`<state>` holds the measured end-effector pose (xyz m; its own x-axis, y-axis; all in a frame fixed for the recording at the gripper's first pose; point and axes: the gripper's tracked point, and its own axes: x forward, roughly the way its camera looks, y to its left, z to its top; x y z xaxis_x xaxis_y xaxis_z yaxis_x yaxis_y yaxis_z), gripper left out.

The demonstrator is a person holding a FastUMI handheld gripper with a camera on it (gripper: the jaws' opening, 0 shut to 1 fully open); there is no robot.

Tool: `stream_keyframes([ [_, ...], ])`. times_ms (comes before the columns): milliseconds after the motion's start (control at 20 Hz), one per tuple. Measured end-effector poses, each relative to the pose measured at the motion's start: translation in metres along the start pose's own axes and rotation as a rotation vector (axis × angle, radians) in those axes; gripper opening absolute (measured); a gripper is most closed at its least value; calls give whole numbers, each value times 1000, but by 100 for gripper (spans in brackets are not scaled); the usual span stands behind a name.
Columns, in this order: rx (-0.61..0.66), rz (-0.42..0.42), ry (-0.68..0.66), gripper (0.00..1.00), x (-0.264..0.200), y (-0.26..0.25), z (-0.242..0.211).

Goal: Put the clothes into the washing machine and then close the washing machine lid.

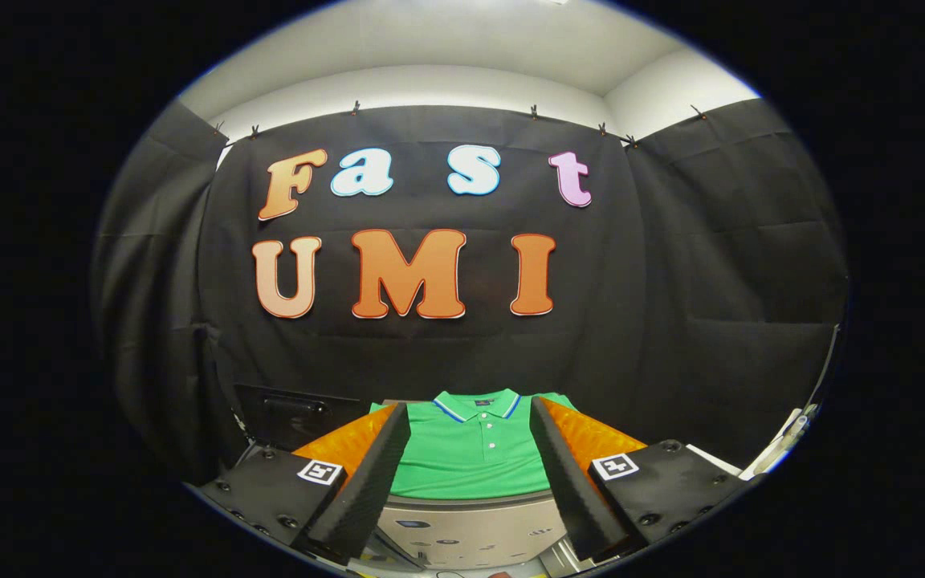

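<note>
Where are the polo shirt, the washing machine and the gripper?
green polo shirt (pixel 470 461), gripper view, chest below the buttons
washing machine (pixel 470 526), gripper view, pale top panel
gripper (pixel 474 474), gripper view, midway between open fingers

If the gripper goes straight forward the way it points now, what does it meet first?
Probably the green polo shirt, which lies just ahead between the open fingers of the gripper, on top of the washing machine. Depth is hard to judge; the gripper might pass above it toward the black cloth wall.

Recording booth: black cloth wall (pixel 711 265) clipped up below white ceiling (pixel 470 40), washing machine (pixel 462 522) inside.
</note>
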<state>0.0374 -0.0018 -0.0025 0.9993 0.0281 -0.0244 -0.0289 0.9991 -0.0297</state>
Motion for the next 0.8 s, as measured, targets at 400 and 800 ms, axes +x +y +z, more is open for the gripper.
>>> stream_keyframes([
  [400, -10, 30, 79, 97, 88, -22, -28],
  [800, 27, 35, 259, 97, 187, -45, -98],
])
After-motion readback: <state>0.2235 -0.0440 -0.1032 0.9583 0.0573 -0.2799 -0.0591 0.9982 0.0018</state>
